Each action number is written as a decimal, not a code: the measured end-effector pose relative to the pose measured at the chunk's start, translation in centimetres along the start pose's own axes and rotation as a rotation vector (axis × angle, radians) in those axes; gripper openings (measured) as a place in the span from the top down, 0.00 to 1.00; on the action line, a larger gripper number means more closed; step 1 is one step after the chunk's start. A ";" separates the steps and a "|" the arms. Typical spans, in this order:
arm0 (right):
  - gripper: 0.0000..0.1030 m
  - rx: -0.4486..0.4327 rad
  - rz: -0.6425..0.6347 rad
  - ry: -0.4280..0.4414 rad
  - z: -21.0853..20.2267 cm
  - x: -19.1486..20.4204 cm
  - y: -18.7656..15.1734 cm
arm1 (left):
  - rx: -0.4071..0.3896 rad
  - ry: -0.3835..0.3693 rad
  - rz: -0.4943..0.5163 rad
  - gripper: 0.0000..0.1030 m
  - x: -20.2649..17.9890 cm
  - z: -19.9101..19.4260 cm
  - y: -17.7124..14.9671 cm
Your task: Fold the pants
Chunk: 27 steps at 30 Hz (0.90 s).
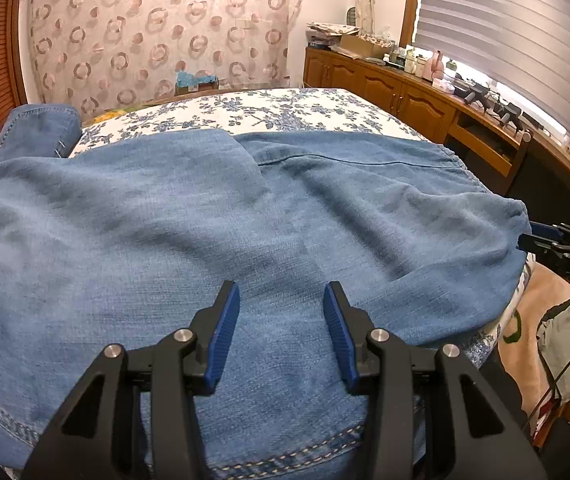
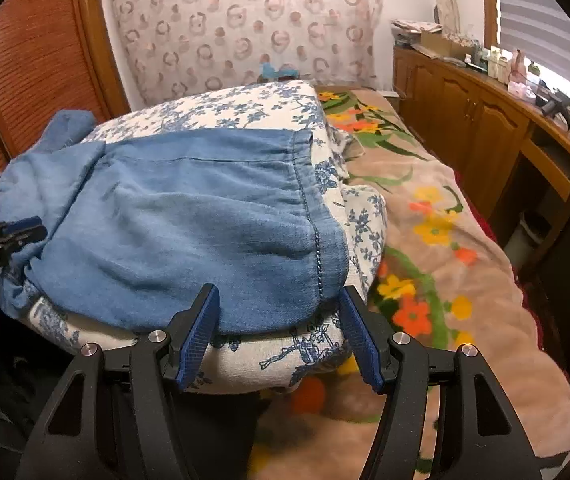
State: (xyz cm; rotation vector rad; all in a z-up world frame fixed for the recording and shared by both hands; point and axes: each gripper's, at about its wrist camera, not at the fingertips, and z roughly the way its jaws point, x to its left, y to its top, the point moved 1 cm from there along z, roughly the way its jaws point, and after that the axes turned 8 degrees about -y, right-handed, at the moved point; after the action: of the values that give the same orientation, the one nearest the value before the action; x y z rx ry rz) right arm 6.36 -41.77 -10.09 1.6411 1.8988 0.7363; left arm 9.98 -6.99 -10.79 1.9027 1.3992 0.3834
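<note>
The left claw (image 1: 281,304) hovers released, fingers well spread, just above the denim near the hemmed edge of the pants (image 1: 221,216) closest to the person. The right claw (image 2: 279,312) is also released and holds nothing, its fingers straddling the stitched corner of the denim that hangs at the near edge of the floral-covered cushion (image 2: 325,344).

The pants lie spread across that blue-and-white floral surface, which sits on the bed; one part is already laid over another, and loose wrinkles run across the middle. A good fold would likely start with each claw pinching only the top layer at the near edge, then lifting both ends level so the crease runs straight.

To the right the cushion ends close by, dropping to the flower-patterned blanket (image 2: 445,240), so cloth carried that way could slip off. Toward the far edge bare floral cover (image 1: 269,112) gives room to lay the fold. Beyond stand the wooden cabinets (image 2: 465,120), well apart, and the patterned curtain (image 1: 157,28).
</note>
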 end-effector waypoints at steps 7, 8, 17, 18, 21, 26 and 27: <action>0.61 -0.025 -0.061 -0.073 0.4 0.8 0.0 | 0.010 -0.007 -0.003 0.58 -0.1 -0.1 0.0; 0.71 -0.031 -0.064 -0.077 0.4 0.8 0.1 | 0.010 -0.009 -0.003 0.58 -0.1 -0.2 0.0; 0.92 -0.078 -0.080 0.060 -0.6 1.5 1.3 | -0.031 0.003 -0.017 0.58 0.6 -2.6 0.4; 0.92 -0.088 -0.084 0.072 -0.8 1.8 1.7 | -0.042 0.013 -0.020 0.58 0.9 -3.1 0.5; 0.92 -0.126 -0.101 0.093 -1.8 3.2 3.2 | -0.069 0.022 -0.038 0.58 1.8 -4.3 0.7; 0.93 -0.205 -0.161 0.179 -3.6 6.9 6.6 | -0.099 0.034 -0.072 0.58 3.4 -5.4 0.4; 0.93 -0.214 -0.176 0.201 -3.9 7.8 7.3 | -0.099 0.036 -0.079 0.58 3.7 -5.5 0.4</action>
State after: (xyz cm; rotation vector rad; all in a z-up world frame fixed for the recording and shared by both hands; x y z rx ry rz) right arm 7.83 -33.40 -2.51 1.2923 1.9923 1.0229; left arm 8.20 -1.59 -7.41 1.7633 1.4474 0.4419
